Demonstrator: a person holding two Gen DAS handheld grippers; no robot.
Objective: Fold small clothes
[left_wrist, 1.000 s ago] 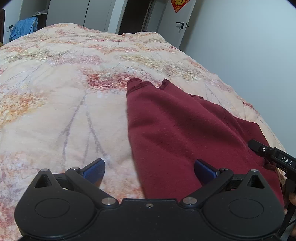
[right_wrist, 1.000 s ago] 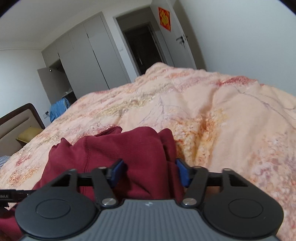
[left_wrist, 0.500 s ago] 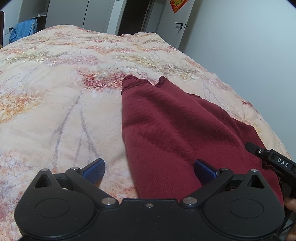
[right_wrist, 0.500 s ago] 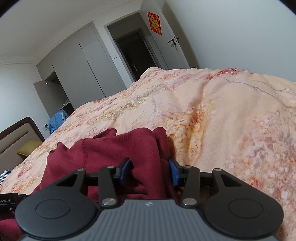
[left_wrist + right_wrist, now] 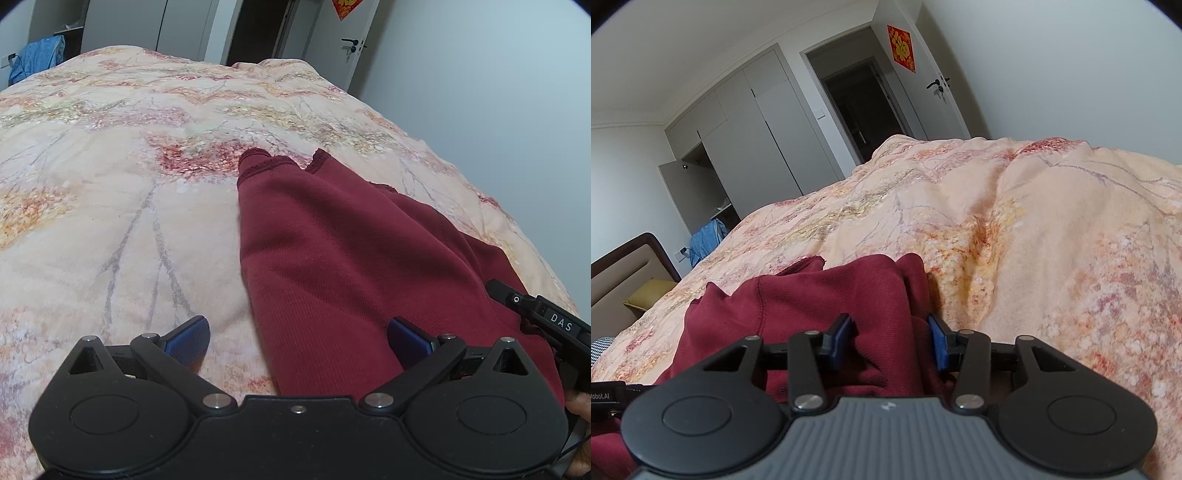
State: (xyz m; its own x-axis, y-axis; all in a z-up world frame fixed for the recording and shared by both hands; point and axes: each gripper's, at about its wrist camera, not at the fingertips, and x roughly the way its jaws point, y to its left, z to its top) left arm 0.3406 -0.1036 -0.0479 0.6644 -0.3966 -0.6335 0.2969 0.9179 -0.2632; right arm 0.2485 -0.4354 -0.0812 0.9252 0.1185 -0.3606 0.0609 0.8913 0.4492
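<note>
From the left wrist, our left gripper (image 5: 298, 341) gapes wide and empty over the near edge of the maroon garment (image 5: 332, 258) lying on the floral quilt (image 5: 110, 184). From the right wrist, our right gripper (image 5: 886, 339) pinches bunched maroon cloth. We judge a fold is starting; next the left must close on its edge.

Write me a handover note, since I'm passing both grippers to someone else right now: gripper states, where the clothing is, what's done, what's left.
Left gripper: jaws wide open, over the near left edge of the dark red knit garment, gripping nothing.
Right gripper: pads closed on a bunched fold of that garment.
Garment: on the peach floral bedspread, narrowed lengthwise, cuffs at the far end.
Done: apparently lengthwise folds.
Left: probably fold it crosswise, then smooth flat.
</note>
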